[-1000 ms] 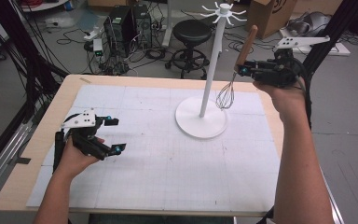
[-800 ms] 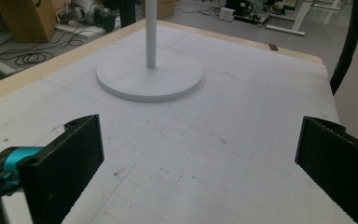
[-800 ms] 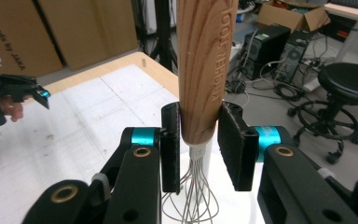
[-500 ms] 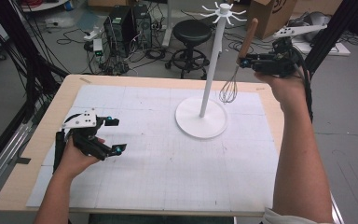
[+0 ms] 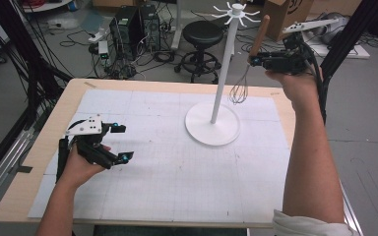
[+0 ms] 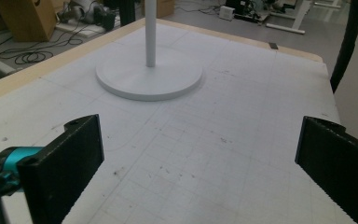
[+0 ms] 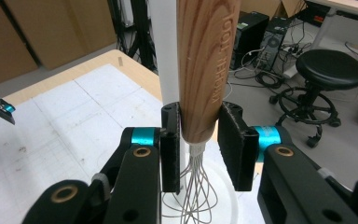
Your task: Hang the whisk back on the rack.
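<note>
We're gripping the whisk (image 5: 250, 64) by its wooden handle in the right gripper (image 7: 198, 140), jaws clamped, up beside the white stand (image 5: 225, 64). We're probably aiming for a hook, so we're keeping it upright. Left gripper (image 5: 119, 143) is idling wide open, empty.

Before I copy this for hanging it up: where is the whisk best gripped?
Low on the wooden handle, just above the wires, from the side, as the right gripper does: whisk hangs upright, handle end free for the stand.
</note>
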`<action>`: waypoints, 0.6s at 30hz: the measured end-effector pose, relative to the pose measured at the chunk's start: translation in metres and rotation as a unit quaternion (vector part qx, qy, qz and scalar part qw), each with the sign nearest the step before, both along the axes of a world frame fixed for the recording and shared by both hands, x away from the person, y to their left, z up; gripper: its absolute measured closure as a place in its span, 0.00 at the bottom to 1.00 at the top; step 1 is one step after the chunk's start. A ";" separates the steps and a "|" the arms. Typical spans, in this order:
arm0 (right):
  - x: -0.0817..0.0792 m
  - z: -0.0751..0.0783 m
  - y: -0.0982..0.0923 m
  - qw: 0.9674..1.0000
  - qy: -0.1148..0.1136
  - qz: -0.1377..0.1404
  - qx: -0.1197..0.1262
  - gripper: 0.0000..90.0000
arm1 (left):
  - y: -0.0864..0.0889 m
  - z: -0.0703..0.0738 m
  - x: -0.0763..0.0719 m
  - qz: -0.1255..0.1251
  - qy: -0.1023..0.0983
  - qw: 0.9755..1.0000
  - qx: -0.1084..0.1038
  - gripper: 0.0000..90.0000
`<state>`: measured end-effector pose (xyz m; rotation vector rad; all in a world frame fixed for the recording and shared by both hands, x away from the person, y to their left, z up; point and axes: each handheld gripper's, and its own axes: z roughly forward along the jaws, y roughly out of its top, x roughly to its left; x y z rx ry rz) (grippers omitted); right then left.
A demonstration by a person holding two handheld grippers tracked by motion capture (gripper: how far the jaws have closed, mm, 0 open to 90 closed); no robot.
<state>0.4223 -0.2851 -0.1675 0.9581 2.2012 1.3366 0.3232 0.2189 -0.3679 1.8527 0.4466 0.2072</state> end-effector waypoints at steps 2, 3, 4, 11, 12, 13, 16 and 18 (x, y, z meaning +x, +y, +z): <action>0.000 0.000 0.000 1.000 -0.002 0.001 -0.002 0.79 | 0.000 0.000 0.000 0.000 0.000 1.000 0.000 0.02; 0.000 0.002 0.003 1.000 0.001 0.001 -0.005 0.79 | 0.000 0.000 0.000 0.000 0.000 1.000 0.000 0.02; 0.000 0.002 0.003 1.000 0.001 0.001 -0.005 0.79 | 0.000 0.000 0.000 0.000 0.000 1.000 0.000 0.02; 0.002 0.004 0.007 1.000 -0.001 0.002 -0.010 0.79 | 0.001 0.000 0.000 0.002 0.000 1.000 -0.002 0.02; 0.003 0.004 0.008 1.000 -0.004 0.003 -0.015 0.79 | 0.001 0.000 0.000 0.002 0.000 1.000 -0.002 0.02; 0.002 0.004 0.009 1.000 0.001 0.002 -0.012 0.79 | 0.001 0.000 0.000 0.002 0.000 1.000 -0.002 0.02; 0.003 0.002 0.011 1.000 0.008 0.001 -0.016 0.79 | 0.001 0.000 0.000 0.002 0.001 1.000 -0.002 0.02; 0.004 0.002 0.012 1.000 0.009 0.001 -0.016 0.79 | 0.001 0.000 -0.001 0.002 0.000 1.000 -0.002 0.02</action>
